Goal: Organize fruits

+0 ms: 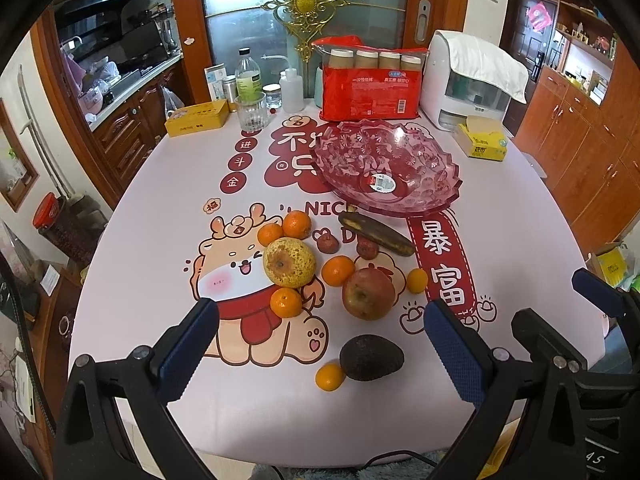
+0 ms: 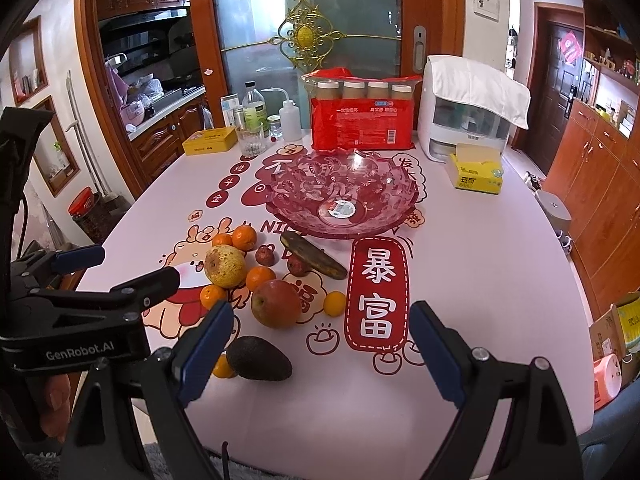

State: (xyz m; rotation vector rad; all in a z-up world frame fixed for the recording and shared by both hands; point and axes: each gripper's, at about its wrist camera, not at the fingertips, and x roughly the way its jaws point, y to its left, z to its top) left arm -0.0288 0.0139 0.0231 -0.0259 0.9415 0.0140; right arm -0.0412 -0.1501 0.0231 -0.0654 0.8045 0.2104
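Table (image 1: 140, 240) with a pale cloth printed with a cartoon animal and red Chinese characters fills the middle of both views. Wood cabinets at frame right, kitchen counter upper left, glass door with gold ornament at top centre. Far edge of the table: yellow tin (image 1: 197, 117), glass (image 1: 251, 111), bottles, red pack (image 1: 370, 88), white appliance (image 1: 466, 84) with a cloth over it, tissue box (image 1: 483, 140).

Pink bowl (image 1: 386, 166) sits centre frame, holding no fruit, only a sticker inside. Just below it lies a dark banana (image 1: 376, 235). Fruit cluster below and left of the bowl: pear (image 1: 289, 262), apple (image 1: 368, 293), several oranges (image 1: 338, 270), two small red fruits (image 1: 327, 243). Avocado (image 1: 371, 357) lower centre, touching a small orange.

Left gripper (image 1: 320, 344) jaws wide apart, holding nothing, low in frame; avocado lies between its fingers in the picture. Right gripper (image 2: 320, 344) also spread, nothing held; avocado (image 2: 260, 358) just beside its left finger, apple (image 2: 276, 303) above that. Left gripper also shows at left edge of the right view.
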